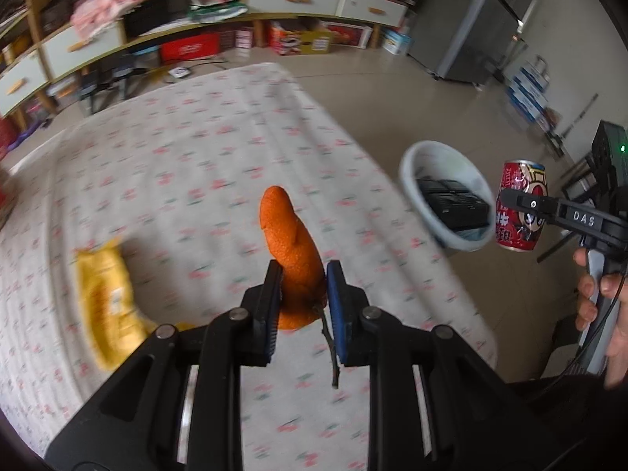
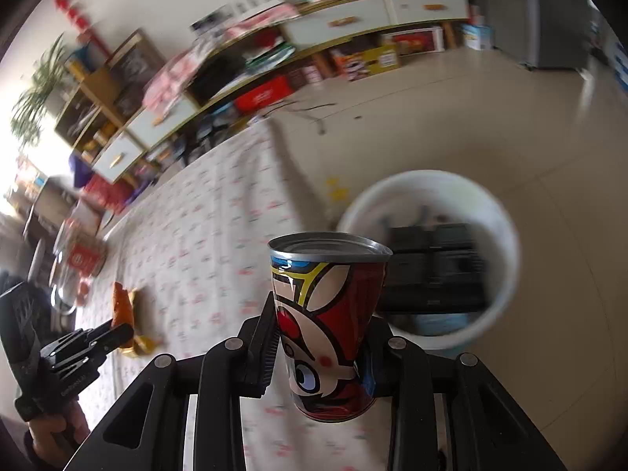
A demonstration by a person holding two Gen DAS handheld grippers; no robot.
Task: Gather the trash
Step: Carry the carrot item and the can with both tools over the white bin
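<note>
My left gripper (image 1: 303, 274) is shut on an orange peel (image 1: 290, 239) and holds it above the flowered tablecloth (image 1: 196, 165). It shows small in the right wrist view (image 2: 117, 324), with the peel (image 2: 121, 302). My right gripper (image 2: 320, 337) is shut on a red cartoon-print can (image 2: 329, 325), held upright beside the table edge. In the left wrist view the can (image 1: 520, 206) hangs just right of a white bin (image 1: 445, 165). The bin (image 2: 506, 235) stands on the floor and holds dark items.
A yellow wrapper (image 1: 106, 298) lies on the tablecloth left of my left gripper; it also shows in the right wrist view (image 2: 143, 343). Low shelves (image 1: 243, 11) with boxes line the far wall. A grey fridge (image 1: 479, 23) stands at the back right.
</note>
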